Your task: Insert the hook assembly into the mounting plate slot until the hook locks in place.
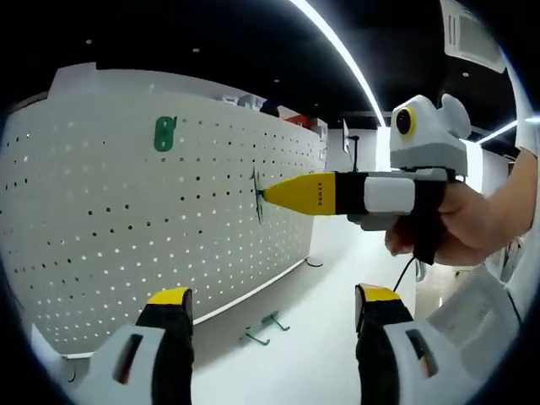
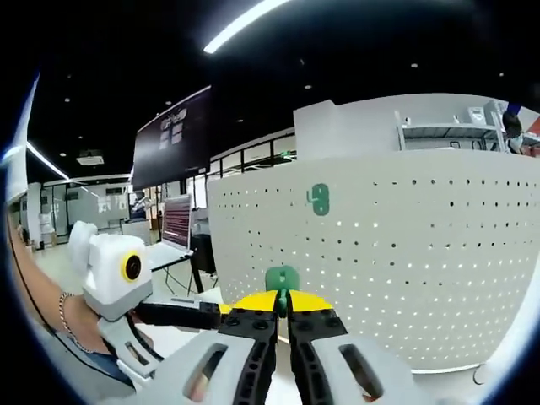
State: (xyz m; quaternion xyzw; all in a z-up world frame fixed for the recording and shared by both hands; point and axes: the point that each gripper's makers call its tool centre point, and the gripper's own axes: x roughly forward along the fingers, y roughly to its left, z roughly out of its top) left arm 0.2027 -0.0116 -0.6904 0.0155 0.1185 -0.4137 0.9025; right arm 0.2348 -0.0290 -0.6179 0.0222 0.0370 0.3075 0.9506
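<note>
Right tool (image 1: 268, 193): jaws pinching a green hook (image 1: 257, 194), tip at the pegboard (image 1: 126, 219), seating unconfirmed. Left tool (image 1: 274, 308): jaws spread, holding nothing. One green hook (image 1: 164, 133) already mounted, up and left of the right tool. Spare hooks (image 1: 263, 329) on the tabletop (image 1: 337, 287) below. Locking remains.

There are two grippers, the left gripper (image 1: 266, 316) and the right gripper (image 1: 263, 193), one white pegboard (image 1: 126, 228), three green hooks (image 1: 164, 133) (image 1: 258, 194) (image 1: 263, 327), and one laptop (image 2: 175, 224).
</note>
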